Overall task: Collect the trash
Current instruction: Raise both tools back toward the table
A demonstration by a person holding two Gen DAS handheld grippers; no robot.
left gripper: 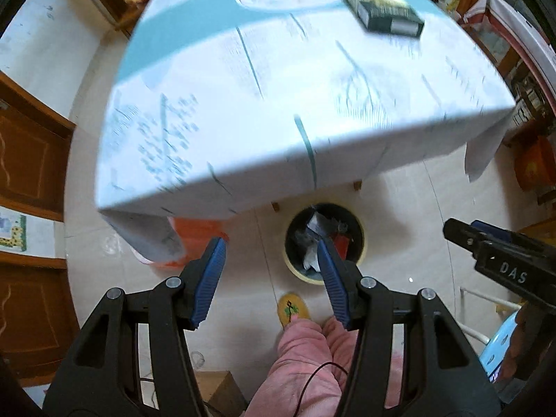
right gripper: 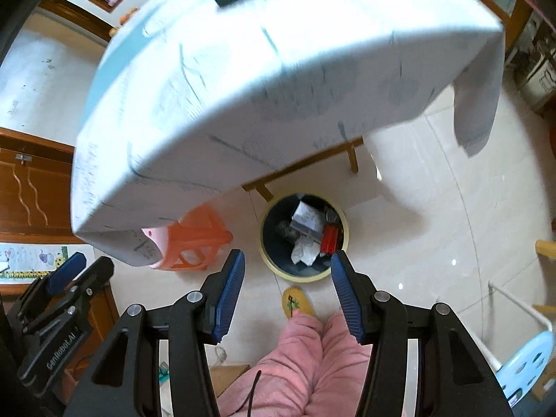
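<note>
We hold our left gripper [left gripper: 271,248] above the pale tiled floor [left gripper: 410,215] with its blue-padded fingers [left gripper: 213,274] spread apart and nothing between them. Our right gripper [right gripper: 287,260] hangs the same way, jaws wide and empty. Beyond both, just past the edge of the table draped in a white and teal printed cloth [left gripper: 278,87], stands the round yellow-rimmed trash bin [right gripper: 304,238], dark inside and holding crumpled white paper [right gripper: 304,252], a small grey box and a red item we cannot identify through the blur. A dark box-shaped pack [left gripper: 382,5] lies on the tabletop. An orange plastic stool [right gripper: 194,239] sits under the table corner.
</note>
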